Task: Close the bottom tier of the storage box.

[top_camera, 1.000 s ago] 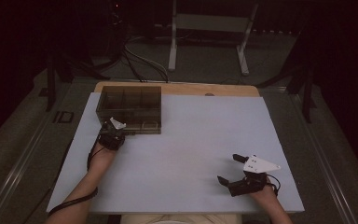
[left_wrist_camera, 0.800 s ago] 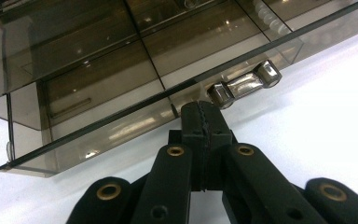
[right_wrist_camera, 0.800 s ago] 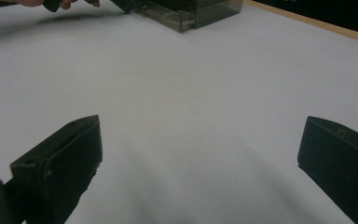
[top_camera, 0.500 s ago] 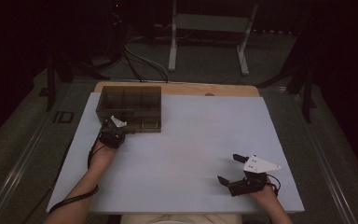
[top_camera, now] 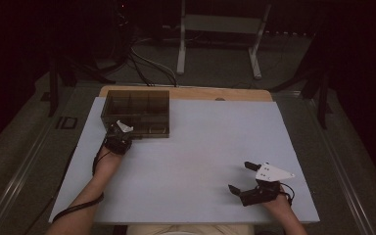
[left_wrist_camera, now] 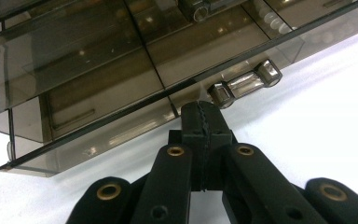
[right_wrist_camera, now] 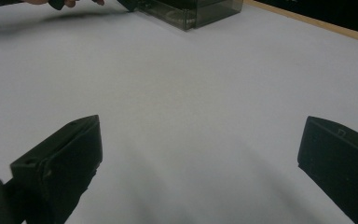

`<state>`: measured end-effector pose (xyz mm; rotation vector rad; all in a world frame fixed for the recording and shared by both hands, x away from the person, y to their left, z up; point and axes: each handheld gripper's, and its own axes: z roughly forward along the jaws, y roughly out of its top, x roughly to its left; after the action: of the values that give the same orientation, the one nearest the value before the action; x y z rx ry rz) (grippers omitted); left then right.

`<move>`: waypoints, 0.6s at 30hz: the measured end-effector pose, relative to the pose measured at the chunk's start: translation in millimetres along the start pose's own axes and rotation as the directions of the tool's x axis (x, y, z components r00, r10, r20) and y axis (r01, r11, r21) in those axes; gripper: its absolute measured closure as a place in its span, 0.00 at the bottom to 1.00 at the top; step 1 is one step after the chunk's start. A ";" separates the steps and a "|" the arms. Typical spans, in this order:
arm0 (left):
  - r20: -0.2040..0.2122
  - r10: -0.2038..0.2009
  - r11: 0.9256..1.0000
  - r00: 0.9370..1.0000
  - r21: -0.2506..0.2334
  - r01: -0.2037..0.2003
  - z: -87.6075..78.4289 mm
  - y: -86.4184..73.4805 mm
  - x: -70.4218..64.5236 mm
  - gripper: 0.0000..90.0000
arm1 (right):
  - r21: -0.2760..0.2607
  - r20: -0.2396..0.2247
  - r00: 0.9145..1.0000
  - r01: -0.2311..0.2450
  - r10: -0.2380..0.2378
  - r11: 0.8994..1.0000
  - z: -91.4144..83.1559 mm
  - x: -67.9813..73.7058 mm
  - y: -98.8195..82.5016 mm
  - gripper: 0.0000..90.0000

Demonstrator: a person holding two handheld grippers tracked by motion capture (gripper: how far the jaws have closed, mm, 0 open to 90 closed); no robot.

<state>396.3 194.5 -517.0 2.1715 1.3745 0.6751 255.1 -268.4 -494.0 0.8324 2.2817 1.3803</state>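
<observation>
high view: smoked clear plastic organiser box (top_camera: 136, 112) sits upper left of the frame on the white tabletop (top_camera: 200, 147), near its far edge. left hand-held gripper (top_camera: 119, 139) is at the box's near wall; right hand-held gripper (top_camera: 247, 180) rests lower right of the frame, well apart from the box.

left gripper view: jaws pressed together, tips at the box's front edge just beside the clear latch (left_wrist_camera: 245, 83), upper centre-right of the frame. whether the tips pinch a lip of the lid or only touch it, cannot tell. dividers and a few small pale parts show through the lid in the upper part of the frame.

right gripper view: jaws spread wide, nothing between them, only bare tabletop; a corner of the box shows at the top of the frame.

handling, judged: box looks rigid, thin-walled, light, smooth and likely slippery; hard plastic may crack or skid if pinched hard. the latch tab or the lid's front lip is the natural hold; brace the body so it does not slide.

labels: no brand, label or writing readable anywhere.
</observation>
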 end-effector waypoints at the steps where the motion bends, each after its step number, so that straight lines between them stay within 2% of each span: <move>1: 0.000 0.001 1.000 1.000 0.001 -0.001 0.2 0.4 0.2 1.00 | 0.001 0.001 1.000 0.001 -0.001 1.000 0.0 0.0 0.0 0.00; 18: -0.002 -0.009 1.000 1.000 0.003 0.009 3.6 3.9 2.0 1.00 | 0.004 0.001 1.000 0.004 -0.004 1.000 0.3 0.6 0.1 0.00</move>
<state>402.0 194.3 -517.0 2.1662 1.3857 0.6723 254.8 -267.8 -494.0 0.8299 2.2847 1.3735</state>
